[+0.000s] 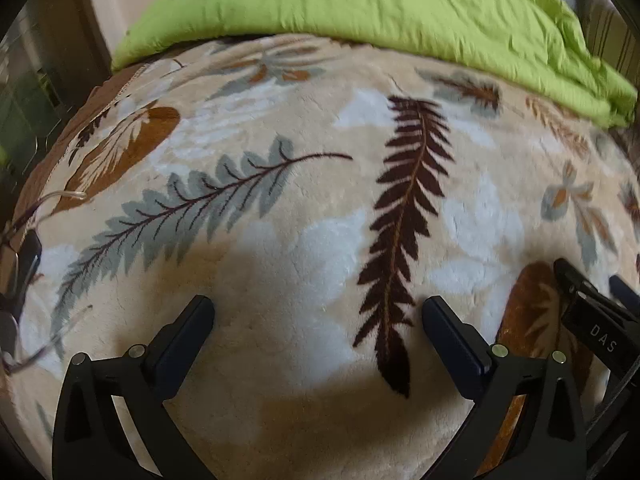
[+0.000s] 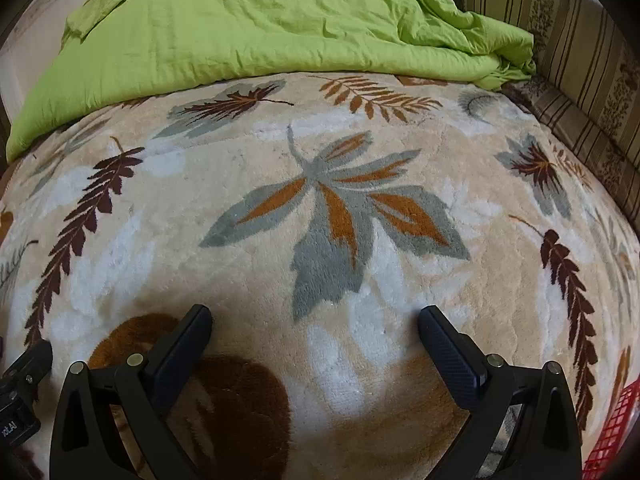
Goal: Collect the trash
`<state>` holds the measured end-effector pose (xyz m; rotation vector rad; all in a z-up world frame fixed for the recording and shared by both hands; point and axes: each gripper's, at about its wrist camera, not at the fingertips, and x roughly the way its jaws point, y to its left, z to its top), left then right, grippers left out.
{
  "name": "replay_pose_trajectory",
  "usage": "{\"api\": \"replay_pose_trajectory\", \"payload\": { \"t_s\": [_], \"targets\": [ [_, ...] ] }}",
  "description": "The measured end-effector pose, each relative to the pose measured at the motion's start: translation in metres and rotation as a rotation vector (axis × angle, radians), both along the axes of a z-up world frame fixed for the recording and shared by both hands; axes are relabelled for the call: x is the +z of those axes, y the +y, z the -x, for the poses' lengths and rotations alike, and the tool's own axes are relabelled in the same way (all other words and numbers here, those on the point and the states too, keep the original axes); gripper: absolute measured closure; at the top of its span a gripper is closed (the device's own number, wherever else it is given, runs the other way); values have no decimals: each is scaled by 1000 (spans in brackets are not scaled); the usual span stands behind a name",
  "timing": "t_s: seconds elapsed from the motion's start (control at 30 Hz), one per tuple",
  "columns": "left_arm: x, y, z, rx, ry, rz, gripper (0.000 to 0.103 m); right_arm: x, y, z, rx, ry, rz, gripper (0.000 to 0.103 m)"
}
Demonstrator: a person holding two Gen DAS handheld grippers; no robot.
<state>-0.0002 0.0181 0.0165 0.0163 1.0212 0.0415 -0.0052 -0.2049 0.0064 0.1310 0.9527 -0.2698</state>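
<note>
A: Where is the trash here? All I can make out is the leaf-print blanket (image 2: pixel 360 280) spread over the bed, and the green duvet (image 2: pixel 260 28) bunched along its far side.

B: No clear piece of trash shows in either view. The left hand-held gripper (image 1: pixel 318 312) is released, jaws spread wide with nothing between them, low over the blanket. The right hand-held gripper (image 2: pixel 314 320) is the same, spread and empty.

A: So what does the next move turn on?

B: My guess is the things at the left edge of the left wrist view: a pair of eyeglasses (image 1: pixel 16 320) lying on the blanket, and a thin clear strip or tube (image 1: pixel 64 196) just beyond them. Whether that strip is trash I cannot tell. It lies well to the left of the left gripper, its long axis running roughly left to right, so the left one is nearer.

A: And on the right side?

B: A red mesh basket (image 2: pixel 612 428) peeks in at the lower right corner of the right wrist view, beside the right gripper. It looks like the likely place for trash, though that is a judgement. The striped cushion (image 2: pixel 580 60) sits past the blanket's far right
</note>
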Motion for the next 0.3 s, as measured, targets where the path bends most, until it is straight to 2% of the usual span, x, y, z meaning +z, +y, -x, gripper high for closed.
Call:
{"api": "replay_pose_trajectory", "payload": {
  "t_s": [0.07,0.3],
  "targets": [
    [-2,0,-2,4,-27,-4,0,0,0,-3,1,5,7,0],
    [-2,2,-1,7,-44,9,0,-1,1,-6,2,5,8,0]
  ]
}}
